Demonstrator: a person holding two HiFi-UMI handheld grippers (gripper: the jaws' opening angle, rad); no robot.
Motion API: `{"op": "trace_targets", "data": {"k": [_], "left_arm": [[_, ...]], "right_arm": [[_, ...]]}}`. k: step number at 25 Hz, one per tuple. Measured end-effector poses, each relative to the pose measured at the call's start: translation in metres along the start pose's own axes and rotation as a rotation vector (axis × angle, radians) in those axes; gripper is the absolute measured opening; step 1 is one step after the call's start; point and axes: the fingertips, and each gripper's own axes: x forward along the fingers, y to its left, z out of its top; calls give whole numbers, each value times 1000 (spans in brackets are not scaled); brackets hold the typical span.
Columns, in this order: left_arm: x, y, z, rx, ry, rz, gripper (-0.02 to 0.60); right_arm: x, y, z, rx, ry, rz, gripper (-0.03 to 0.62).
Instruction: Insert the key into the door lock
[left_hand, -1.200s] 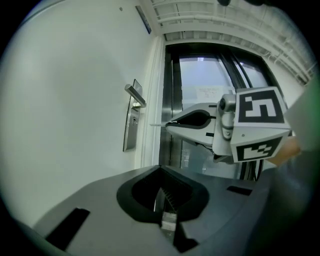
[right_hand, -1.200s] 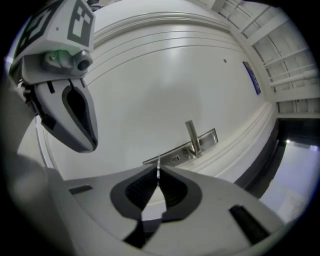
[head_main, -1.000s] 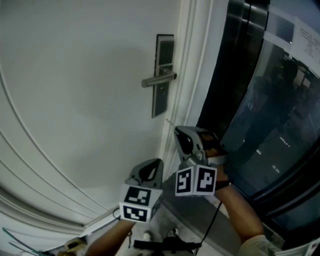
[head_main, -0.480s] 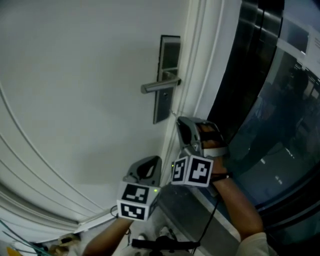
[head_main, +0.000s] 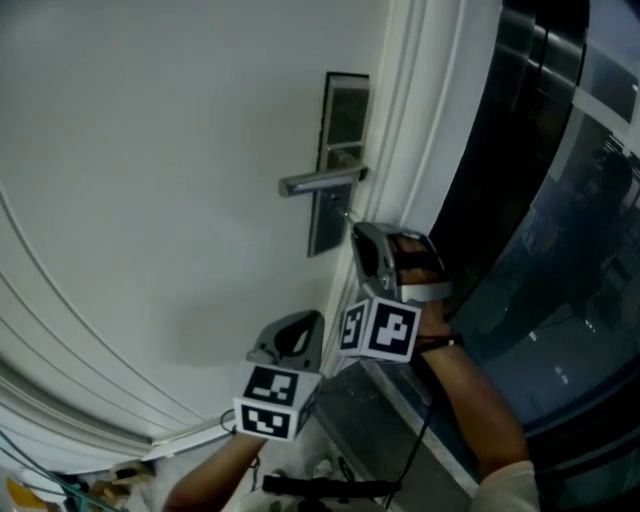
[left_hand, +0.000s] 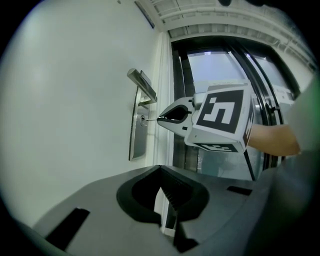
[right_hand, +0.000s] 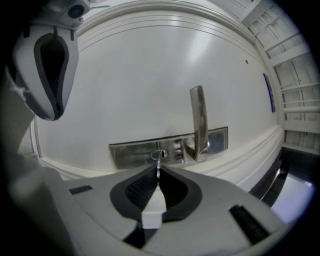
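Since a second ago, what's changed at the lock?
The right gripper, shut on the key, moved up toward the lock plate. The key tip now sits at the keyhole, though I can't tell how deep it goes. The left gripper stayed low, shut and empty. The handle is as it was.

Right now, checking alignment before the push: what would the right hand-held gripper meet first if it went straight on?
The oval keyhole in the brushed-steel lock plate. The thin silver key clamped in the right hand-held gripper points at it, tip apparently at its mouth; depth is unclear.
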Motion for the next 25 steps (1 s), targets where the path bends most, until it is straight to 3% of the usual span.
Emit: {"op": "trace_targets", "data": {"k": [12, 25], "left_arm": [[15, 7, -1, 5, 3, 21, 5], [19, 8, -6, -1, 10, 32, 5]], "right_arm": [[16, -7, -2, -41, -33, -50, 21], [29, -8, 3, -93, -41, -37, 21]]}}
